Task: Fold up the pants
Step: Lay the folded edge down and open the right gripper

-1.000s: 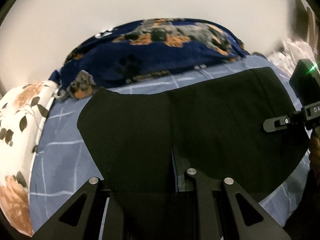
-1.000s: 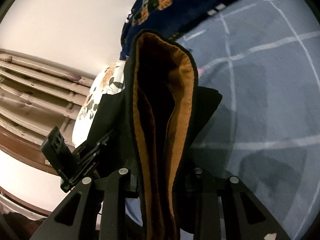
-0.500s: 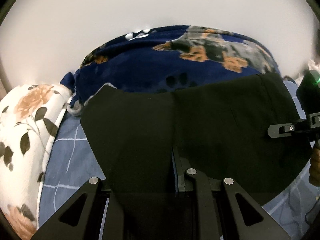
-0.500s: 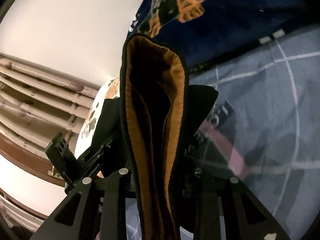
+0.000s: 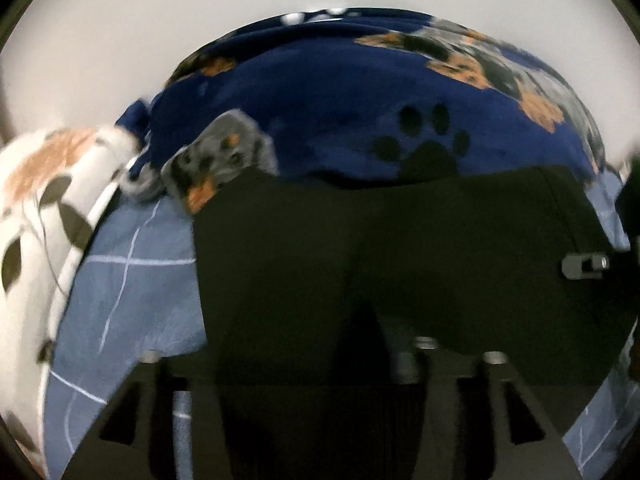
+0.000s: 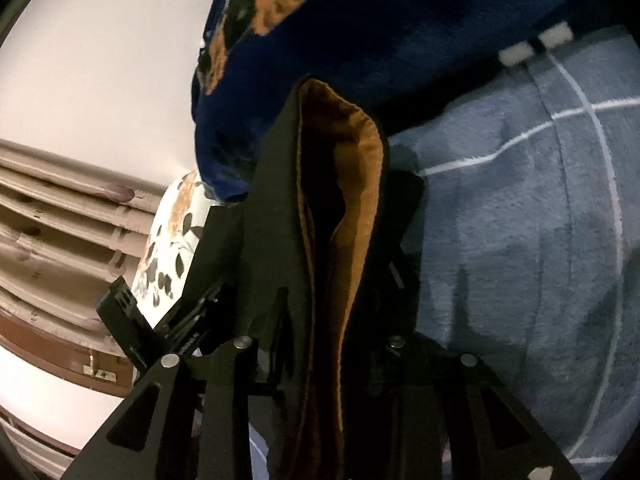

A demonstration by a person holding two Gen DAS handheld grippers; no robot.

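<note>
The black pants (image 5: 400, 256) hang stretched between both grippers above the blue checked bed sheet (image 5: 132, 292). My left gripper (image 5: 320, 364) is shut on the near edge of the pants, which cover its fingers. In the right wrist view my right gripper (image 6: 320, 344) is shut on a bunched edge of the pants (image 6: 280, 220), whose orange-brown lining (image 6: 360, 168) shows. The right gripper shows at the right edge of the left wrist view (image 5: 588, 266). The left gripper shows at the left of the right wrist view (image 6: 132, 320).
A navy blanket with dog and paw prints (image 5: 360, 112) lies bunched at the far side of the bed. A white floral pillow (image 5: 36, 216) lies at the left. A pale wall (image 5: 160, 20) stands behind. Beige moulding (image 6: 60, 220) shows at the left.
Both grippers have carried the pants further toward the navy blanket. The pants' far edge now reaches the blanket, which looks larger and closer. Both grips are unchanged.
</note>
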